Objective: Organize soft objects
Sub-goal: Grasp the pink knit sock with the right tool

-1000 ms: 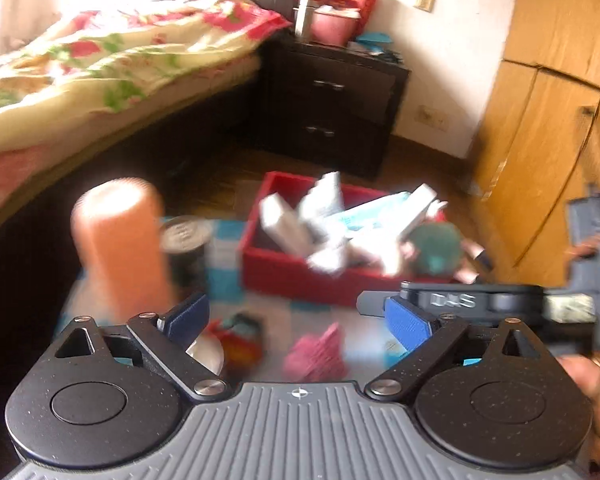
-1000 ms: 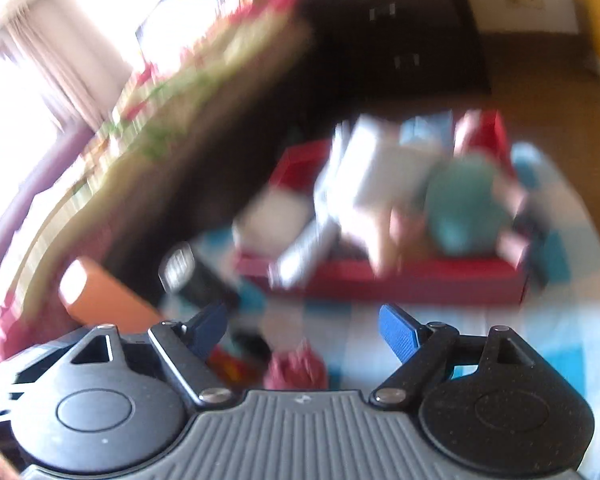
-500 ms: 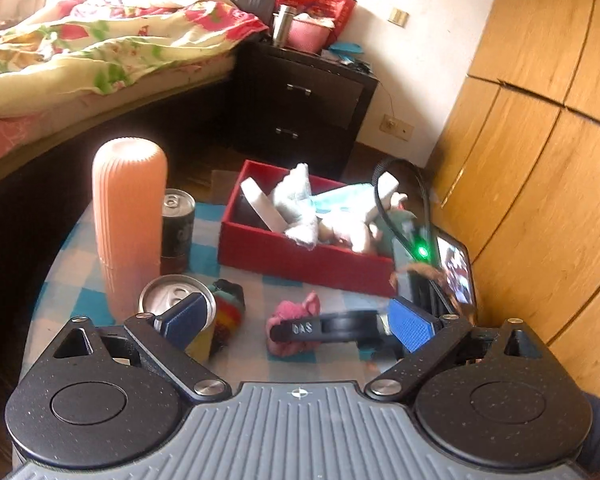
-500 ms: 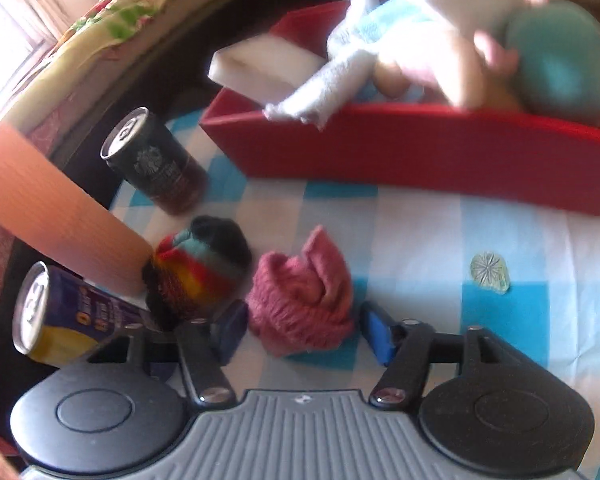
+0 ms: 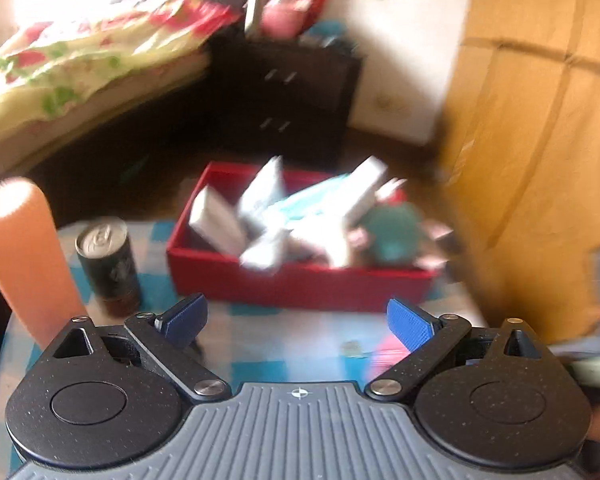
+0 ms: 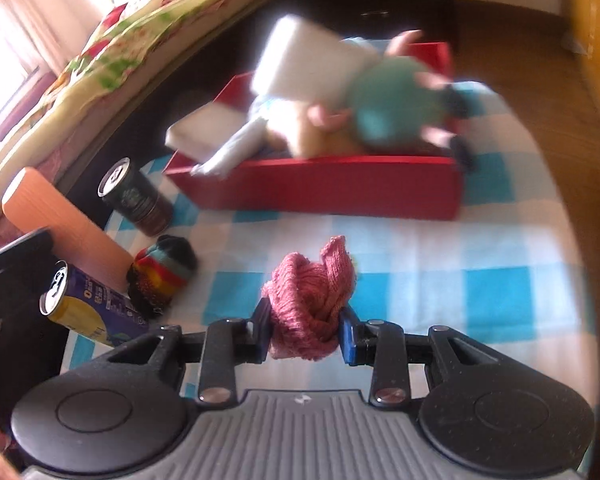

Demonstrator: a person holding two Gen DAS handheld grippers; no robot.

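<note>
**Pink knit pinched, red box a short reach away**

Blue-and-white checked cloth [image 6: 440, 248] covers the small table, with a bed and dark drawers behind it in a sunlit bedroom. On that cloth the right gripper [image 6: 305, 322] has the pink knitted bundle [image 6: 312, 300] between its blue pads — the jaws are closing, and the wool already bulges above and below them, so the grip looks made at the bundle's near end only. The red box [image 6: 320, 192] stands further back on the table, heaped with white foam blocks, cloth and a teal plush toy [image 6: 392, 108].

What could go wrong from here is mostly a matter of softness. The knit is loose and folded; a pinch on one fold may let the rest unroll and drag across the cloth, or slip free on the way up. The box is already piled above its rim, so a drop onto the heap could roll off the far side or nudge a foam block out.

Just left of the bundle lie a striped knitted ball [image 6: 160, 276] and a tilted yellow-and-blue can [image 6: 88, 304] — a sideways swing could knock either.

The left gripper [image 5: 296, 322] hangs spread wide and empty above the table's near edge, facing the box, beside a dark can [image 5: 108, 264] and an orange ribbed cylinder [image 5: 24, 256].
</note>
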